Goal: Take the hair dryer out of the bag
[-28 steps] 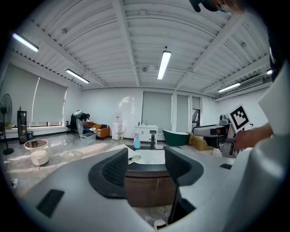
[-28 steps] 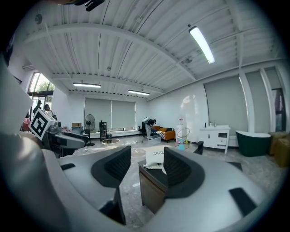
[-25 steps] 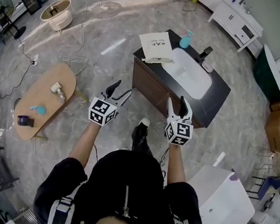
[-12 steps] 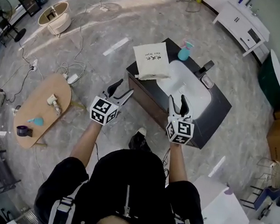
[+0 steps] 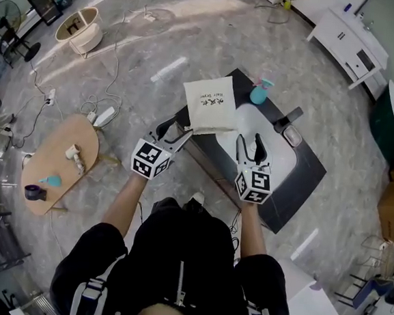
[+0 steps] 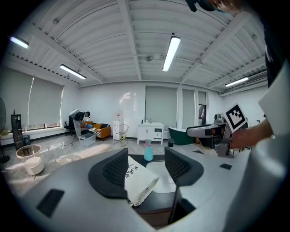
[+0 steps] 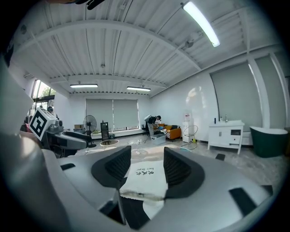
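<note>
Left hand-held gripper [image 5: 173, 131]: jaws apart, nothing pressed between the pads. In its own view [image 6: 145, 165] the bag [image 6: 138, 179] shows through the gap, lying beyond the tips and not touched.
Right hand-held gripper [image 5: 250, 146]: jaws also apart and empty. Its own view [image 7: 147, 165] frames the same bag [image 7: 145, 179] ahead of the tips.

Progress: nothing of the task is done, by my reading.
- Bag [image 5: 212, 103] lies flat and closed-looking on the near-left corner of the table [image 5: 298, 176], just beside the basin [image 5: 279, 157].
- No hair dryer is in sight. Presumably it is inside, since the bag bulges a little.
- Both grippers hang short of the table edge.
- Left to do: reach the bag, pin or lift it with one gripper, open the mouth, draw the dryer out.

Materials and shapes:
- Bag is off-white cloth, roughly square and soft, with small dark print on its face. The edge nearest the right gripper looks gathered or rough-hemmed, likely the mouth.
- Table is a dark, glossy rectangular slab over a brown wood cabinet.
- Basin is smooth white, with rounded corners.
- A teal spray bottle [image 5: 259, 91] stands at the far edge.
- A dark angular faucet [image 5: 287, 119] stands beside the basin.
- Floor is polished grey stone.
</note>
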Demonstrator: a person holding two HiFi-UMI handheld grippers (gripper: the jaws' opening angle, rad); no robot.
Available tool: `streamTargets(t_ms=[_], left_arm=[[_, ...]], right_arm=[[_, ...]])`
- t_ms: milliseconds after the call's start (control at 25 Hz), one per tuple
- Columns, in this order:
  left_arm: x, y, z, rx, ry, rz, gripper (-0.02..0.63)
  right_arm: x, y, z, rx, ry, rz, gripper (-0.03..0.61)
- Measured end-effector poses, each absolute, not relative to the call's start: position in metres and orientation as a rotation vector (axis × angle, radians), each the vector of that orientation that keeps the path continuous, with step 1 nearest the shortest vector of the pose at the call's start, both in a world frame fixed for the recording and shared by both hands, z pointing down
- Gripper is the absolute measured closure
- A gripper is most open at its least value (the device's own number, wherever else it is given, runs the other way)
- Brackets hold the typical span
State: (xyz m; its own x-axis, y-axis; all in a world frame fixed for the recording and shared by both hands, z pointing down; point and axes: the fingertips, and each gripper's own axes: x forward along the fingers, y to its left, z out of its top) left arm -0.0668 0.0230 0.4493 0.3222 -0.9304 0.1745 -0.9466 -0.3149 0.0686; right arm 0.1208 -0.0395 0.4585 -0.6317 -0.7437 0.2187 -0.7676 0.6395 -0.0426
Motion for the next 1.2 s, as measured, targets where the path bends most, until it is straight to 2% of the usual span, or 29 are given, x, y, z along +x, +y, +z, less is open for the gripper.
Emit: streamTargets(t_ms=[640,1200], left_arm=[[-0.085,-0.062,0.466,2.486,-1.572,0.175,0.342],[-0.068,-0.076,0.523,2.512,-1.357,0.321,0.345]], right_arm=[[0.106,-0.097,0.47,1.376,-2.585,0.239,0.356],[0.108,-0.083,0.51,1.433,-2.458,0.338,0.353]])
